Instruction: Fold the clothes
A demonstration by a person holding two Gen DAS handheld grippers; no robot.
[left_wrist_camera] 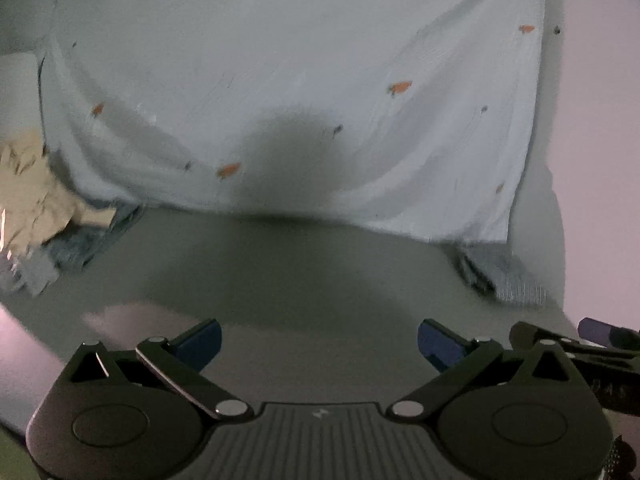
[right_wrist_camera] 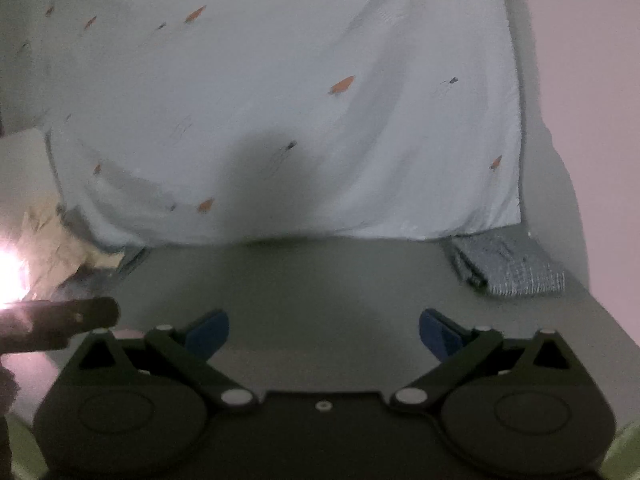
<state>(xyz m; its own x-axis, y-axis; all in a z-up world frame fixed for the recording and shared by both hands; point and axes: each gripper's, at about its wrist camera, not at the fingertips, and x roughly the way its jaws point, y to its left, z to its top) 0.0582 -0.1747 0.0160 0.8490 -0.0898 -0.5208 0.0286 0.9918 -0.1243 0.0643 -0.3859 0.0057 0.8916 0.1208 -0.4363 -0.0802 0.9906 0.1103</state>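
Both tongs—left gripper (left_wrist_camera: 319, 344) and right gripper (right_wrist_camera: 324, 334)—hung wide open, holding nothing; beyond them the pale printed garment (left_wrist_camera: 304, 80) lay spread, apparently unfolded, a folded grey cloth (right_wrist_camera: 516, 268) beside it.

soft pale cloth garment (left_wrist_camera: 304, 60) on matt grey table (left_wrist_camera: 280, 280)

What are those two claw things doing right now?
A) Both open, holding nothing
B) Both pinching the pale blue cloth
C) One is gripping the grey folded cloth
A: the left gripper and right gripper have their jaws spread over the bare table, short of the pale blue cloth.
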